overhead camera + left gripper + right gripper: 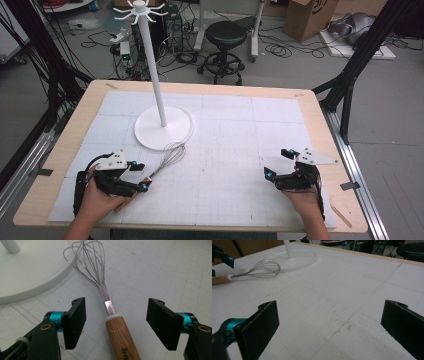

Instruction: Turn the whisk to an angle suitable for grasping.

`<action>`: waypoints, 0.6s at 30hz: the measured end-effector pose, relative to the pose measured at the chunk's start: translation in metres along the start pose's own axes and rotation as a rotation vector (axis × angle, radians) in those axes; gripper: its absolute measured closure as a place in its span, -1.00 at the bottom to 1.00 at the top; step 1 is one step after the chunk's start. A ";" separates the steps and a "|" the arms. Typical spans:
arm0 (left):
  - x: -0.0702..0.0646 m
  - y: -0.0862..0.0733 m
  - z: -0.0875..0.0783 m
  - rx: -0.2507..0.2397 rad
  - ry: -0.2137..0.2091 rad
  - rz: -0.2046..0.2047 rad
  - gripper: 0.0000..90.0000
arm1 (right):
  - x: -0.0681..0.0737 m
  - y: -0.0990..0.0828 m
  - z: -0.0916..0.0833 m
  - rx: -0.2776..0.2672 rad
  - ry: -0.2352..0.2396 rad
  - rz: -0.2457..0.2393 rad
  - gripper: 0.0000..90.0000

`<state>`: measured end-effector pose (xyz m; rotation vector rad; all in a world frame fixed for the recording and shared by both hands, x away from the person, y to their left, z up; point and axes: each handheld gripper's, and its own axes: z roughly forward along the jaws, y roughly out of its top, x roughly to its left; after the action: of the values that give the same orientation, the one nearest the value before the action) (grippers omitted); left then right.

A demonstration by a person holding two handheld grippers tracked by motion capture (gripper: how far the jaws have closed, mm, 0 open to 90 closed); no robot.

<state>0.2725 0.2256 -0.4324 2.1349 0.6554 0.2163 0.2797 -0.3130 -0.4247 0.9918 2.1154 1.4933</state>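
Observation:
A wire whisk [169,156] with a wooden handle [120,337] lies flat on the white mat, its wire head touching the rim of the white stand's round base [163,129]. My left gripper [140,176] is open, one jaw on each side of the handle where it meets the metal neck; neither jaw touches it. In the left gripper view the gripper [117,315] has clear gaps on both sides of the handle. My right gripper [276,163] is open and empty, low over the mat at the near right. From its own view [329,327] the whisk [263,268] lies far off to the left.
The white stand [156,75] rises as a tall pole with several hooks at its top, at the back left of the mat [240,145]. The wooden table edge [320,120] frames the mat. A black stool [226,45], cables and boxes stand on the floor beyond.

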 end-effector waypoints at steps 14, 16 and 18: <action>-0.009 0.013 0.023 0.187 -0.004 0.037 0.45 | 0.004 -0.001 0.004 0.038 -0.007 -0.020 -0.98; -0.010 0.016 0.026 0.200 -0.012 0.046 0.46 | 0.004 -0.001 0.004 0.037 -0.008 -0.022 -0.98; -0.009 0.020 0.029 0.208 -0.018 0.050 0.48 | 0.003 -0.001 0.004 0.035 -0.012 -0.020 -0.98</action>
<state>0.2833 0.1913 -0.4338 2.3520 0.6377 0.1617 0.2794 -0.3083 -0.4265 0.9858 2.1436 1.4420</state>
